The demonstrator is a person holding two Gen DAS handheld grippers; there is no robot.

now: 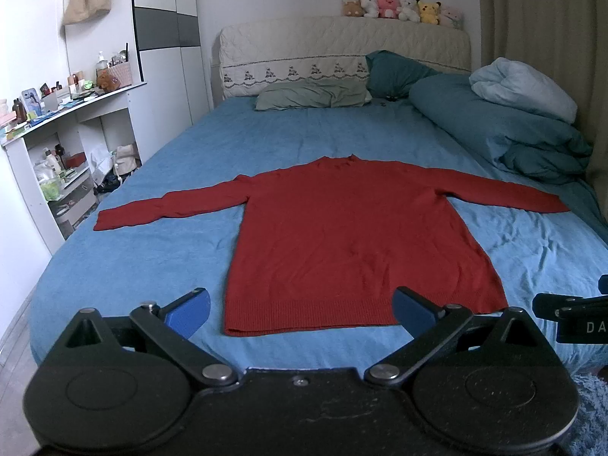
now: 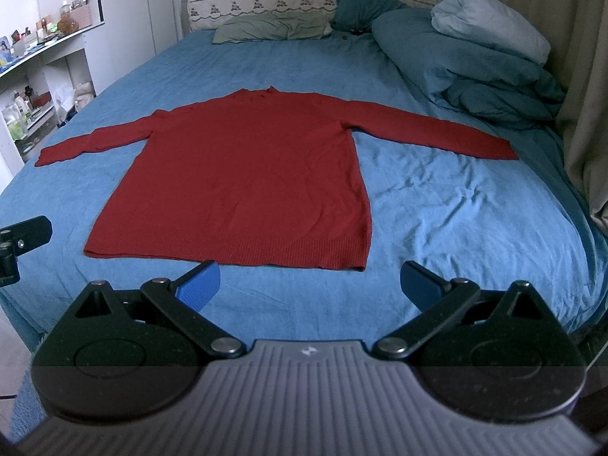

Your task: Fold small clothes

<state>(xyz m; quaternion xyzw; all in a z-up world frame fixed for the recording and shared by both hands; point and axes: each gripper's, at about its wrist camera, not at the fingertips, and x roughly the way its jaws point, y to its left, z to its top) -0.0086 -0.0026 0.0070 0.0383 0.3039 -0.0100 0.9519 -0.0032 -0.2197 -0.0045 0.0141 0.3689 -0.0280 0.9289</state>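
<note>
Your long-sleeved red knit sweater (image 1: 342, 235) lies flat, mid-bed.
It rests on the blue bedsheet (image 1: 159, 258), hem nearest you, sleeves spread left and right; pillows (image 1: 311, 93) lie far behind it, the rolled duvet (image 1: 505, 129) far right, cluttered white shelves (image 1: 68, 144) left.

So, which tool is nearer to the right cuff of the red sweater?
Right. The right tool sits off the sweater's right hem corner, below that cuff. The left tool faces mid-hem, farther left.

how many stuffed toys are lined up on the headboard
6, in a row on the right part of the headboard: brown, white, pink, white, yellow, pale. More may hide behind them.
</note>
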